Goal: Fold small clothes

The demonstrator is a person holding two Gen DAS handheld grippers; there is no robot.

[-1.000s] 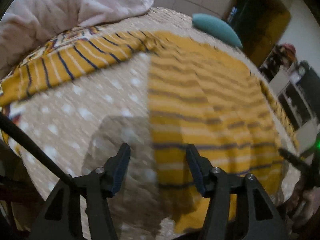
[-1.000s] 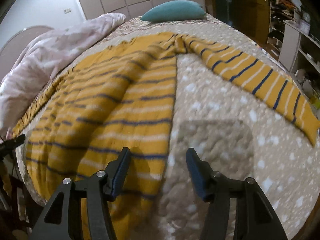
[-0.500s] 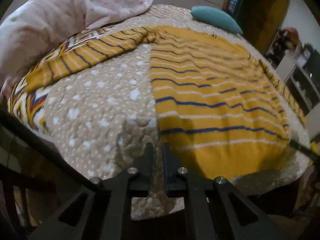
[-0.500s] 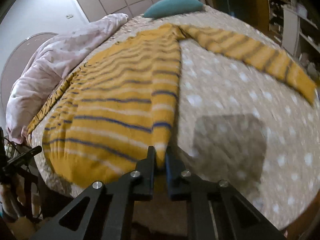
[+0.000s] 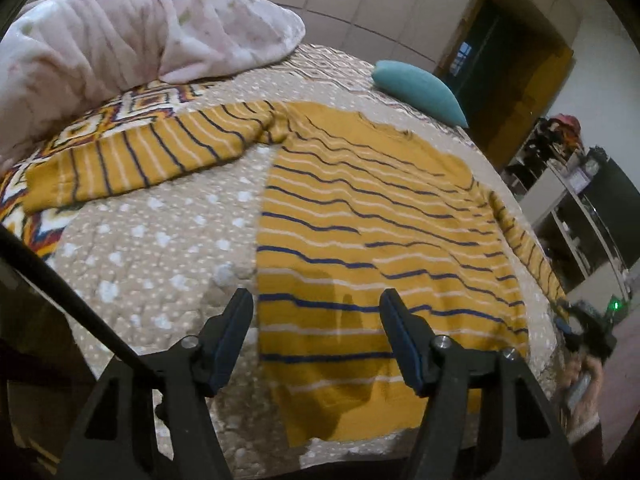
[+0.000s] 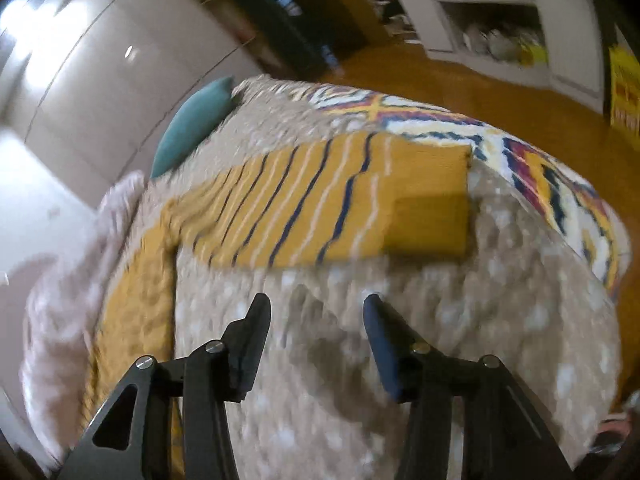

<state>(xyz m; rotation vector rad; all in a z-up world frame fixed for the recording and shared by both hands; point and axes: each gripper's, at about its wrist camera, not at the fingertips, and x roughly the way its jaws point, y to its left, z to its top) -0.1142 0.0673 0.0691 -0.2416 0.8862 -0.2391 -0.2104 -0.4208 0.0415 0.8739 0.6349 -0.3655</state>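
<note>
Both tongs let go of the hem; left tongs [image 5: 316, 312] and right tongs [image 6: 316, 316] opening, empty. Sweater [image 5: 360, 216] flat at bed's [image 5: 160, 248] near edge, folding barely started.

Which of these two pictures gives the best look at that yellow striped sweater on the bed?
The left wrist view: the sweater lies sharp there, body and one sleeve spread flat on the bedspread. The right wrist view is blurred and shows mainly one sleeve and a body edge.

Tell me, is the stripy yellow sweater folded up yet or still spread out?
Spread out. The sweater lies flat on the bed, one sleeve stretched sideways and no part folded over.
</note>
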